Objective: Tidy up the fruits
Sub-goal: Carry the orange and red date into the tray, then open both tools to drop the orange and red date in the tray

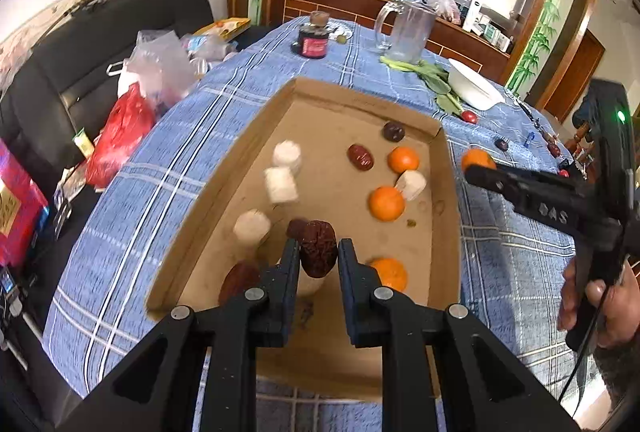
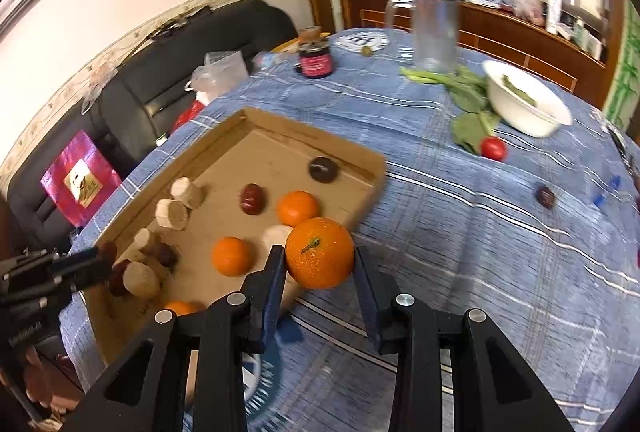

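My left gripper (image 1: 319, 252) is shut on a wrinkled dark red date (image 1: 318, 247), held over the near end of a shallow cardboard tray (image 1: 224, 168). In the tray lie several oranges (image 1: 386, 203), dates (image 1: 360, 156) and white cylinder pieces (image 1: 281, 184). My right gripper (image 2: 320, 260) is shut on an orange (image 2: 319, 252) above the tray's near right edge (image 2: 364, 208). From the left wrist view, that right gripper (image 1: 476, 168) and its orange (image 1: 477, 158) show just right of the tray. The left gripper (image 2: 100, 264) shows at the tray's left end in the right wrist view.
The table wears a blue plaid cloth (image 2: 460, 224). On it are a white bowl (image 2: 528, 104), leafy greens (image 2: 468, 92), a red tomato (image 2: 493, 148), a loose date (image 2: 546, 197), a clear pitcher (image 2: 434, 32) and a dark jar (image 2: 316, 58). A black sofa (image 1: 100, 44) with bags lies left.
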